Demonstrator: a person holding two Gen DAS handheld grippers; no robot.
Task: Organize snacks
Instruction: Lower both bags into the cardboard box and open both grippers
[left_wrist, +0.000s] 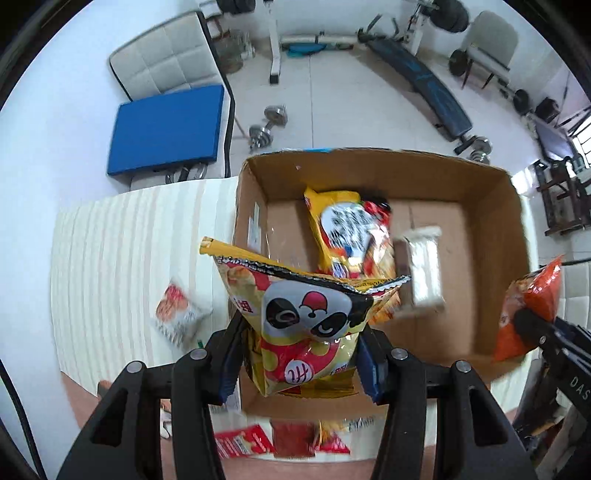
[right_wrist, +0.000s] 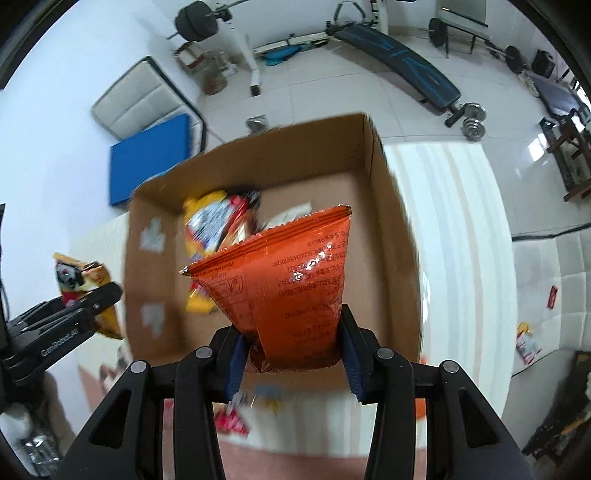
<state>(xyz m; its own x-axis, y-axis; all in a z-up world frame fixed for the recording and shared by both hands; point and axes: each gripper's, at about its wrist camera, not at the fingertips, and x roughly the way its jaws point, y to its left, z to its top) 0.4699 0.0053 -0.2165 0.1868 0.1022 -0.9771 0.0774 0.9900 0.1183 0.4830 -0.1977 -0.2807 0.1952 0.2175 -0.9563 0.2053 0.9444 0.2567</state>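
Partway through: cardboard box (left_wrist: 491, 206) already holding a yellow packet (left_wrist: 347, 229) and a white one (left_wrist: 423, 269). Left tongs (left_wrist: 299, 354) clamped on panda chip bag (left_wrist: 306, 314), right tongs (right_wrist: 291, 350) clamped on orange bag (right_wrist: 291, 280), both poised over the box. Several packets (left_wrist: 177, 310) left on the desk (left_wrist: 122, 240).

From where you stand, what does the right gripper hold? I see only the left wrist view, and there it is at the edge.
Observer: The right gripper is shut on an orange snack bag, over the cardboard box.
Operator: Is something lying to the right of the box?
Observer: Yes, a small packet far to the right.
Operator: Are there snacks near the front of the box, on that side?
Observer: Yes, a red packet lies in front of the box, though it is blurred.
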